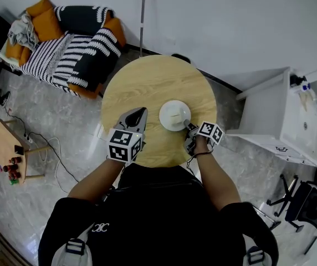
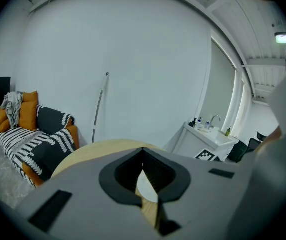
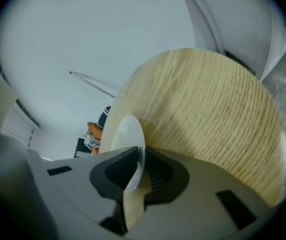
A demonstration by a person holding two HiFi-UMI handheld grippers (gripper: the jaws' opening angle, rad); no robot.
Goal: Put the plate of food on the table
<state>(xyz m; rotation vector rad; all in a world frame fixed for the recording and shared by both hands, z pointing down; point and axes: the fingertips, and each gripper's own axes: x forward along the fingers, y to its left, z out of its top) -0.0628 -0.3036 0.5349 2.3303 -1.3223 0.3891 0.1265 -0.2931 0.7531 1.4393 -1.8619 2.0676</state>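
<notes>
Two grippers sit at the near edge of the one round table (image 1: 153, 79). The left gripper (image 1: 141, 113), jaws together and empty, hovers over the near-left edge. The right gripper (image 1: 189, 128) is clamped on the near-right rim of the single white plate (image 1: 167, 108) of pale food, which seems to rest on the table just right of centre. Beyond the far-left edge stands one striped sofa (image 1: 70, 51).
</notes>
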